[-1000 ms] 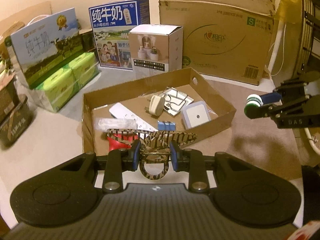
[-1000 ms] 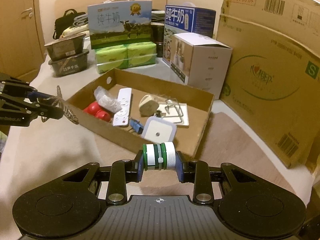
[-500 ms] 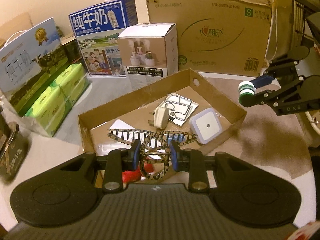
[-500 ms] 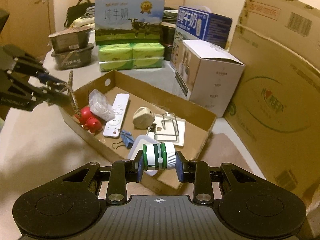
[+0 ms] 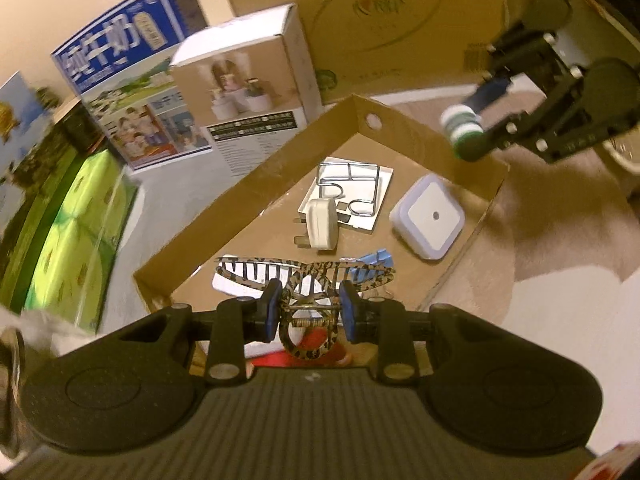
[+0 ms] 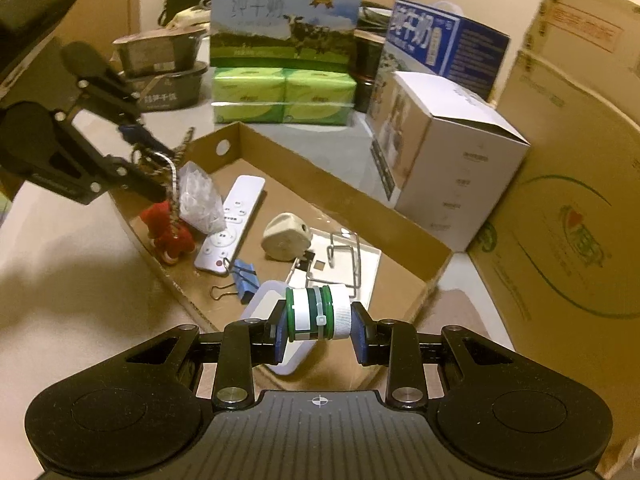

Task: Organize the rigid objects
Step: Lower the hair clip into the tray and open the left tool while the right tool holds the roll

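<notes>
My left gripper (image 5: pixel 308 314) is shut on a leopard-print hair claw clip (image 5: pixel 306 276), held over the near end of the shallow cardboard tray (image 5: pixel 256 184). My right gripper (image 6: pixel 319 330) is shut on a small green-and-white jar (image 6: pixel 318 312), hanging over the tray's near right corner (image 6: pixel 432 280). In the left wrist view the jar (image 5: pixel 462 126) shows above the tray's far right wall. Inside the tray lie a white remote (image 6: pixel 234 224), a cream plug (image 6: pixel 286 236), a wire rack on a white plate (image 5: pixel 352 192), a square night light (image 5: pixel 428 216), a blue binder clip (image 6: pixel 242 274), a red toy (image 6: pixel 168 230) and a clear bag (image 6: pixel 200 198).
Around the tray stand a white product box (image 6: pixel 444 156), a blue milk carton (image 6: pixel 440 44), a green milk carton on tissue packs (image 6: pixel 284 60), dark tubs (image 6: pixel 164 72) and a large cardboard box (image 6: pixel 568 184). A tan rug (image 5: pixel 560 240) lies right of the tray.
Both grippers have moved in over the tray while rolling, each keeping its grip. The tray's contents now lie much closer under both cameras.
</notes>
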Demonstrator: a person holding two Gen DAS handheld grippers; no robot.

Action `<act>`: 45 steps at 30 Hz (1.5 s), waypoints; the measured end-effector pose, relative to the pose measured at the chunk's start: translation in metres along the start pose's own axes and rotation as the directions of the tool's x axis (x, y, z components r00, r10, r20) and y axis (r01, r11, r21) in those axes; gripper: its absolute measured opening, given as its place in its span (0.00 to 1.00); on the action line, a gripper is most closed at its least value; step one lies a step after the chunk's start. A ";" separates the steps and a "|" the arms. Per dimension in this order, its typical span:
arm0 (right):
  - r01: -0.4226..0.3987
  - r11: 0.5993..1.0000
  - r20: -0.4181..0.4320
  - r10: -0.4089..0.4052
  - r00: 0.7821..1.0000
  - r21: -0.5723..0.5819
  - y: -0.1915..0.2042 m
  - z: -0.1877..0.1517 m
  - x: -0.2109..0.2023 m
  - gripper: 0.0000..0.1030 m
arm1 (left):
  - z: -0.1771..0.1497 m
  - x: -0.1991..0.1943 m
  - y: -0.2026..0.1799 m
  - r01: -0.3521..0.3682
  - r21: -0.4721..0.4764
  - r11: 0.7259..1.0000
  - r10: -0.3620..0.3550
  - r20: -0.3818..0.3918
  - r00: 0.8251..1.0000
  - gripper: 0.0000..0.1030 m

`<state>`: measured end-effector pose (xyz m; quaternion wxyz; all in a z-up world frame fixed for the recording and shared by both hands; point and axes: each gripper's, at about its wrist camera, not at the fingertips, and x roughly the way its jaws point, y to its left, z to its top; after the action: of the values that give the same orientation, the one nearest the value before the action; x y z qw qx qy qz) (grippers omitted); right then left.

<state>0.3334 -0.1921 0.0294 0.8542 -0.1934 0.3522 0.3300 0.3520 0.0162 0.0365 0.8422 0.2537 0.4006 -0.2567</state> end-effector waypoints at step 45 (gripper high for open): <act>0.033 0.999 -0.088 -0.031 0.996 0.014 -0.031 0.017 0.049 0.31 | -0.001 0.035 0.018 -0.009 -0.071 0.997 0.010 0.015 1.000 0.36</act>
<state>0.3899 -0.1835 0.0085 0.8446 -0.2067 0.3886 0.3048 0.3819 0.0221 0.0115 0.8550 0.2237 0.4015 -0.2403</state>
